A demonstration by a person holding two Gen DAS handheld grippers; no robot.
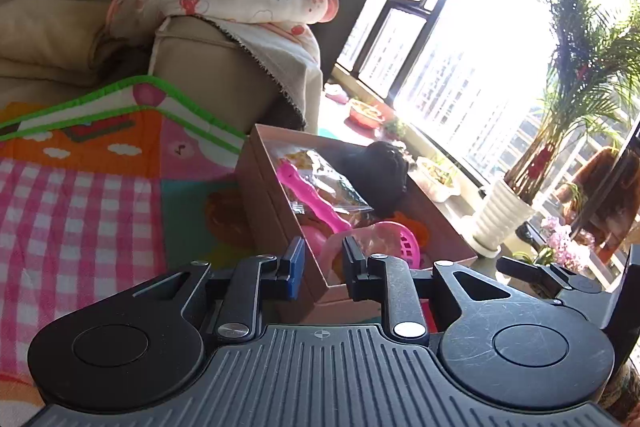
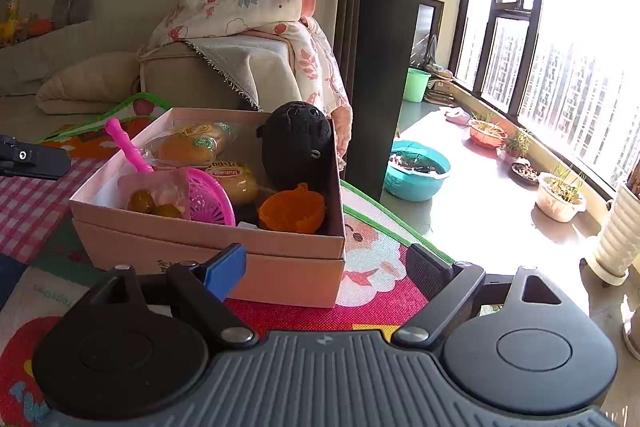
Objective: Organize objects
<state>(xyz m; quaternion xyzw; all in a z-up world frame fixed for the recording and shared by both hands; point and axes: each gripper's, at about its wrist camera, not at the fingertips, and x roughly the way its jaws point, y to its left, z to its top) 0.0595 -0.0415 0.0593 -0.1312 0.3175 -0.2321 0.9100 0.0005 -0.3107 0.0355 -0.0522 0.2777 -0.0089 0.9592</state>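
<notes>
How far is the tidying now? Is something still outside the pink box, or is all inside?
Mostly done, it seems. The pink box already holds the black plush, orange cup, pink basket, pink scoop and wrapped buns. The right gripper is open and empty; the left gripper is nearly shut, holding nothing visible. No loose item shows on the play mat.

The right gripper [image 2: 326,269] hung wide open with nothing between its fingers, just in front of the pink box [image 2: 208,247] on the play mat [image 2: 376,267]. The box was pretty full: a black plush [image 2: 297,143] in the far right corner, an orange cup [image 2: 291,209] near it, a pink basket [image 2: 208,197] tipped on its side, wrapped buns [image 2: 192,145] at the back, and a pink scoop [image 2: 126,145] sticking up on the left. The other gripper [image 2: 34,157] poked in at the left edge. A blue basin [image 2: 416,173] sat on the floor to the right.
</notes>
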